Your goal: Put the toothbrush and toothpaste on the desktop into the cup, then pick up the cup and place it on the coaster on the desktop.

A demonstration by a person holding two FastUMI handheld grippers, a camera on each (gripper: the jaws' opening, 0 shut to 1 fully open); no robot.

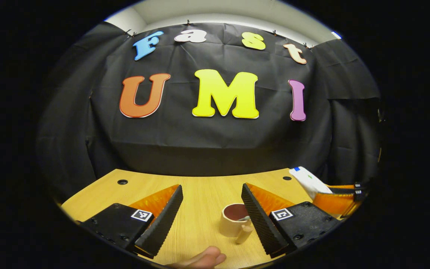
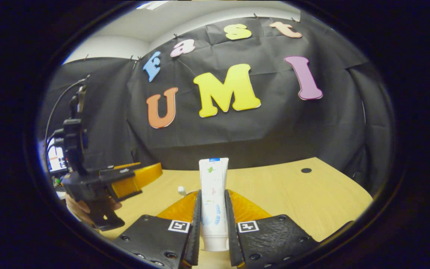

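Left gripper (image 1: 212, 209): the fingers stand wide apart with nothing between them, held above the wooden desktop (image 1: 200, 194). In the left gripper view, the cup (image 1: 233, 220) sits on the desktop just inside the right finger, near the lower edge of the scene. The cup is upright, with a dark interior. The toothbrush (image 1: 245, 228) leans in it, head inside the rim and handle sticking out over the near side. A fingertip of the person's hand (image 1: 203, 258) shows at the near edge.

Right gripper (image 2: 213, 209): the fingers are clamped on the toothpaste (image 2: 213, 201), one against each side of the tube. The tube stands upright, cap end down between the fingers and flat crimped end up, lifted clear of the desktop (image 2: 304, 198). In the left gripper view, this same tube (image 1: 310, 181) and gripper (image 1: 336, 200) appear at the far right, beyond the cup.

In the right gripper view, the left gripper (image 2: 125, 183) hangs at the left over the desktop, gripped from below by a hand (image 2: 84, 209). A small white object just left of the tube cannot be identified. The coaster cannot be located.
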